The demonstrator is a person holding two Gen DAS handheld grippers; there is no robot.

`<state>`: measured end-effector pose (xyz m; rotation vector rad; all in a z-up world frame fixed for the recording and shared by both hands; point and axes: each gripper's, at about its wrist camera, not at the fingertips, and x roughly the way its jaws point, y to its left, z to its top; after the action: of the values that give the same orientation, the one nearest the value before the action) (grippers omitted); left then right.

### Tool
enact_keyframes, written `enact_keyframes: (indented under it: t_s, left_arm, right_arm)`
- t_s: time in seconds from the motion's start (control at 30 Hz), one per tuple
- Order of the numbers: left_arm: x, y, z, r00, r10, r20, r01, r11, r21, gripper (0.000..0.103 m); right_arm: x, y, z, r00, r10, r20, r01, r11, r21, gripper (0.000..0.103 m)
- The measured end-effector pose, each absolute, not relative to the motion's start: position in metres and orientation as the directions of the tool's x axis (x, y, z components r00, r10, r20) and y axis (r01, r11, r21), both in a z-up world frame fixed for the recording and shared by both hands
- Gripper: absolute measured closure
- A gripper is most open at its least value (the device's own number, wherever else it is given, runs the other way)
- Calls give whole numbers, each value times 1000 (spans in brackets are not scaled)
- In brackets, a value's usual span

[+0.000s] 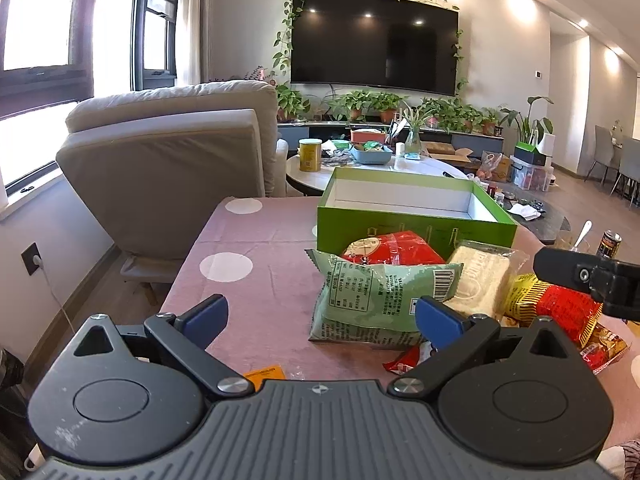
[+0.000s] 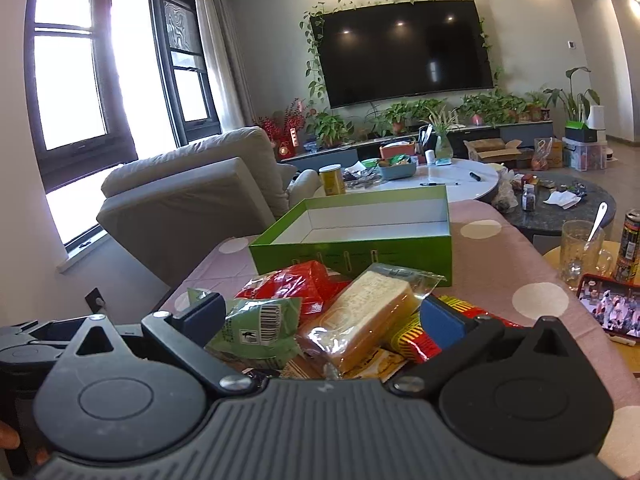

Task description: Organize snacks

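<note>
A pile of snack packs lies on the pink dotted tablecloth (image 1: 256, 240) in front of an open, empty green box (image 1: 400, 228) (image 2: 320, 252). The pile holds a green pack (image 1: 380, 300) (image 2: 260, 328), a red pack (image 1: 400, 248) (image 2: 300, 284), a clear-wrapped bread slab (image 1: 480, 280) (image 2: 368, 316) and a yellow-red pack (image 1: 560, 308) (image 2: 412, 340). My left gripper (image 1: 322, 318) is open, low at the pile's near left, its right pad in front of the green pack. My right gripper (image 2: 320, 316) is open over the pile, with the green pack and bread seen between its pads. One of its fingers (image 1: 560, 266) shows above the yellow-red pack.
A glass mug with a spoon (image 2: 580, 252), a can (image 2: 632, 240) and a lit phone (image 2: 612, 308) sit on the right. A grey armchair (image 1: 168, 160) stands beyond the table's left edge. A cluttered round white table (image 2: 440, 184) is behind the box. An orange tag (image 1: 264, 372) lies near me.
</note>
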<state>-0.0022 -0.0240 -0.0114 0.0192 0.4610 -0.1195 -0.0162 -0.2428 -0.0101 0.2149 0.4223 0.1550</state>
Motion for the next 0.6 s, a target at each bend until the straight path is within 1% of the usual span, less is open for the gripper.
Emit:
enact_keyframes:
  t_s: [0.23, 0.33, 0.6]
  left_arm:
    - [0, -22, -11, 890, -92, -447, 101, 995, -5, 3]
    - [-1, -21, -11, 889, -109, -445, 113, 993, -17, 3]
    - [-1, -23, -12, 890, -106, -443, 115, 993, -7, 3]
  right_arm:
    - [-17, -246, -10, 901, 198, -386, -95, 958, 270, 36]
    - [-16, -249, -11, 894, 211, -395, -93, 950, 297, 36]
    - [-18, -248, -10, 899, 205, -388, -98, 955, 279, 36]
